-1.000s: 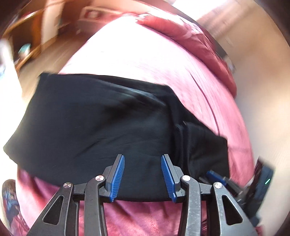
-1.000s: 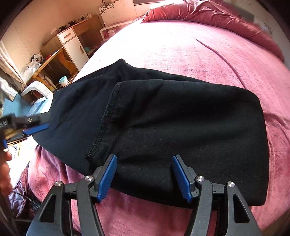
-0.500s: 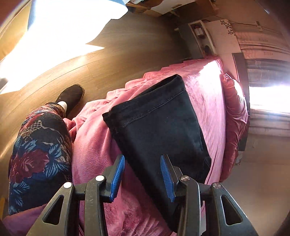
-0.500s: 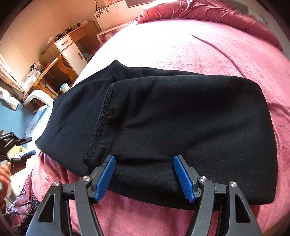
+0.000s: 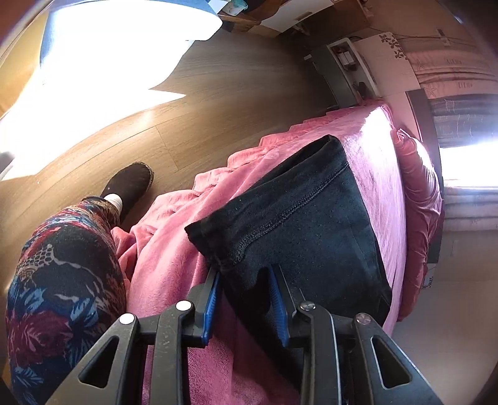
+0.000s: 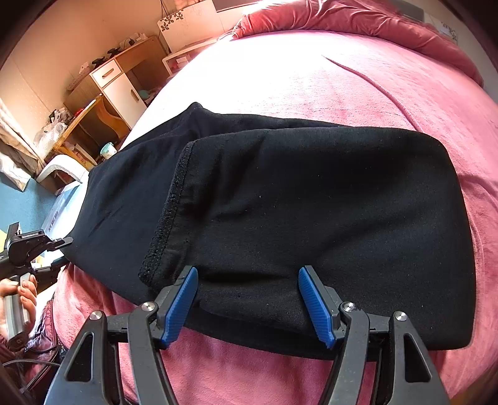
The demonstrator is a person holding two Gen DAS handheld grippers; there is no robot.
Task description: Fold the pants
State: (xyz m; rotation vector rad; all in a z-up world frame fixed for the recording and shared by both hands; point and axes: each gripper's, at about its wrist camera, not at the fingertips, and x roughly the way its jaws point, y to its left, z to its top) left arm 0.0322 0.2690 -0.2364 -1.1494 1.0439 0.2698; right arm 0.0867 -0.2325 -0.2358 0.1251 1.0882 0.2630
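Black pants (image 6: 280, 199) lie folded over on a pink blanket, with a hemmed edge (image 6: 169, 218) crossing the upper layer. My right gripper (image 6: 247, 303) is open, its blue pads straddling the near edge of the fold. My left gripper (image 5: 244, 300) is open at the left end of the pants (image 5: 298, 224), its jaws on either side of the near corner of the stitched hem. The left gripper also shows in the right wrist view (image 6: 53, 252), at the pants' left edge.
The pink blanket (image 6: 358, 87) covers the bed and a rumpled red duvet (image 6: 358, 21) lies at the back. The person's floral-patterned leg (image 5: 59, 274) and black shoe (image 5: 130, 183) stand on the wooden floor beside the bed. A desk and cabinet (image 6: 105, 84) stand at the left.
My left gripper has swung round from the front of the pants to their left end and closed in on the hem corner. My right gripper has edged slightly forward over the fold.
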